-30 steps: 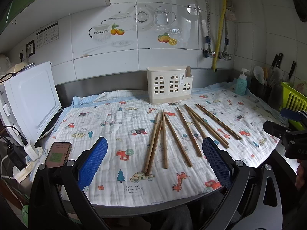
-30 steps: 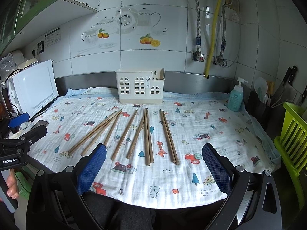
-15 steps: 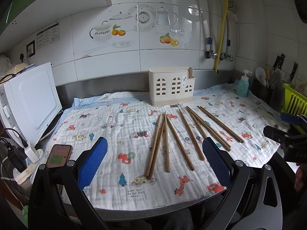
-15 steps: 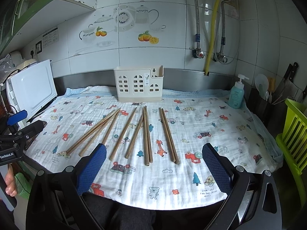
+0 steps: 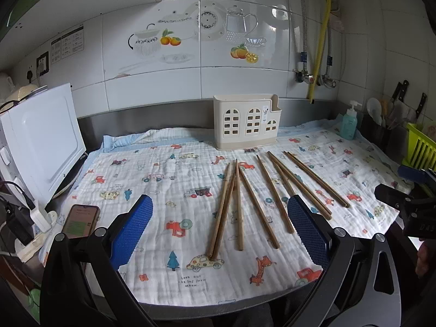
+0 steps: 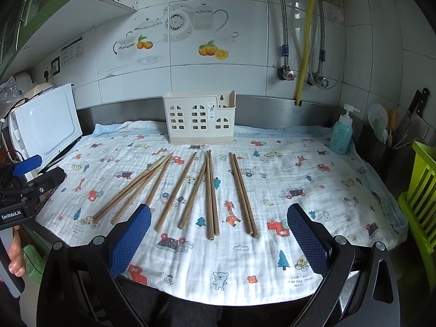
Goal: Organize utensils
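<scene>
On the bench, every chopstick (image 6: 209, 193) lies on the cloth (image 6: 299, 179); the holder (image 6: 200, 118) looks empty; both jaws gape, holding nothing.

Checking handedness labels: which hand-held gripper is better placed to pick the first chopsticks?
Right, probably: the chopsticks lie straight ahead of the open right hand-held gripper; the left sits further left.

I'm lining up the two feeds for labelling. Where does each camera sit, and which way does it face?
Left wrist: on the left gripper, left of the counter's middle, facing the wall; the right gripper shows at its right edge.
Right wrist: on the right gripper, further right, facing the wall; the left gripper and a hand show.
Shared: chopsticks, cream holder, printed cloth.
</scene>
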